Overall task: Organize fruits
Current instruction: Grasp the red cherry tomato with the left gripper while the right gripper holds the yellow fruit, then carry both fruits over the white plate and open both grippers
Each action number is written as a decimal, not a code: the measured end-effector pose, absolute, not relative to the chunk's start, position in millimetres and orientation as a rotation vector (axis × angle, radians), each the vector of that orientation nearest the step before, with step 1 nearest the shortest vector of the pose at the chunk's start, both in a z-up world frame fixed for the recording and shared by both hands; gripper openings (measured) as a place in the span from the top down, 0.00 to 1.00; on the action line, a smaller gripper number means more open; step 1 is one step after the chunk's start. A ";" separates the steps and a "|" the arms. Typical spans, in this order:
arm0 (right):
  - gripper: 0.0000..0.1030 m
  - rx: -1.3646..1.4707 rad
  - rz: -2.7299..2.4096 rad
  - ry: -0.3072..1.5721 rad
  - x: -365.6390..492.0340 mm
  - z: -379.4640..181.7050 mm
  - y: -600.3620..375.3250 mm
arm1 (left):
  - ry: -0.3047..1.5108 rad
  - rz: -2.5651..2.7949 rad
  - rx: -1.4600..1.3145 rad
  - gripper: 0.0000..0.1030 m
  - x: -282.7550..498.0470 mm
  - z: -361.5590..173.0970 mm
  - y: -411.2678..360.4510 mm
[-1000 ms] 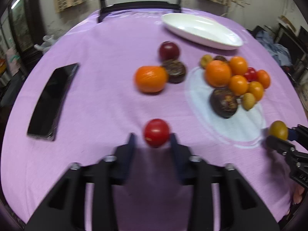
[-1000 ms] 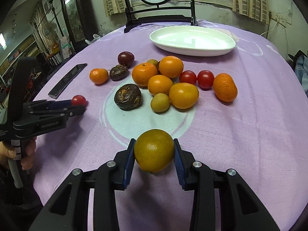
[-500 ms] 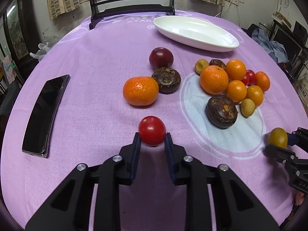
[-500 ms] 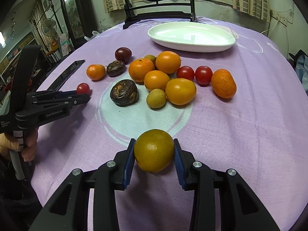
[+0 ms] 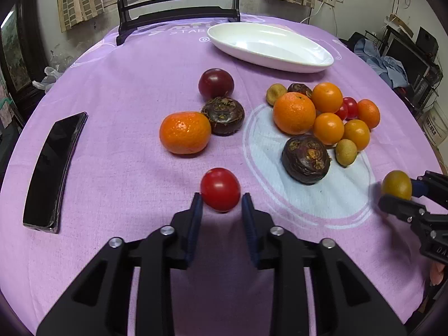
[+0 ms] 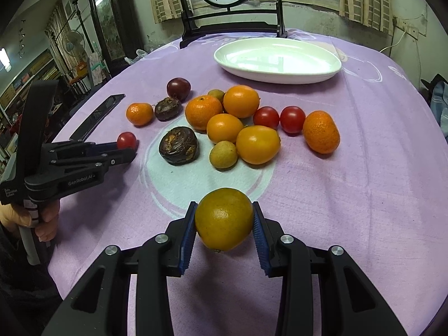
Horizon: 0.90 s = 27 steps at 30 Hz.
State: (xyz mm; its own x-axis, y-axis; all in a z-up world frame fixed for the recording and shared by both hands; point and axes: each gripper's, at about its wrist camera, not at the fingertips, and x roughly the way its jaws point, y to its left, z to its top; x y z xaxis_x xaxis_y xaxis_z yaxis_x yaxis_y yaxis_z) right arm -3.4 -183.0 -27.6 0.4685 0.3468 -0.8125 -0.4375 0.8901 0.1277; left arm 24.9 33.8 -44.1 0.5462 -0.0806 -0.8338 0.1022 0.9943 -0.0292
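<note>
My left gripper (image 5: 220, 200) is shut on a small red tomato (image 5: 220, 189), held just above the purple cloth; it also shows in the right wrist view (image 6: 126, 140). My right gripper (image 6: 224, 219) is shut on a yellow-green citrus fruit (image 6: 224, 218), seen at the right edge of the left wrist view (image 5: 396, 184). A cluster of oranges (image 6: 224, 127), two red tomatoes (image 6: 292, 119), brown mangosteens (image 6: 179, 145) and a small yellow fruit (image 6: 224, 154) lies mid-table. An empty white oval plate (image 6: 277, 60) sits at the far side.
A black phone (image 5: 51, 168) lies on the cloth at the left. An orange (image 5: 184, 132), a mangosteen (image 5: 224, 115) and a dark red plum (image 5: 216, 83) sit apart from the cluster. A dark wooden stand (image 6: 232, 25) is behind the plate.
Both grippers have moved forward toward the fruit cluster and plate, each still holding its fruit. The left gripper's jaws closed in on the tomato during the first half second.
</note>
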 end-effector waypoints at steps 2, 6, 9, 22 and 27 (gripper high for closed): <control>0.63 -0.104 0.489 0.971 -3.9 -28.3 -181.9 | 0.986 -0.101 0.034 0.53 26.7 -43.8 32.0; 0.63 -0.102 0.492 0.974 -3.4 -29.8 -182.3 | 0.989 -0.088 0.028 0.52 33.3 -44.9 30.7; 0.63 -0.104 0.487 0.980 -2.9 -31.9 -183.4 | 0.983 -0.066 0.018 0.69 37.6 -43.9 33.0; 0.63 -0.126 0.491 0.893 8.9 2.1 -187.1 | 0.892 -0.155 0.042 0.75 26.9 6.4 26.2; 0.63 -0.180 0.453 0.703 48.7 49.1 -186.5 | 0.792 -0.185 0.079 0.75 72.1 53.5 5.2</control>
State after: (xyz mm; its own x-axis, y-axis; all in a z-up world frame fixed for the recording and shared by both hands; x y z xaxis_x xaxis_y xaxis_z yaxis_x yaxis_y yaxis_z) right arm 48.7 -186.5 49.1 0.6713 0.3406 -0.6583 -0.4593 0.8882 -0.0088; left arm 72.1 5.2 53.5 0.6874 -0.1354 -0.7135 0.1944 0.9809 0.0012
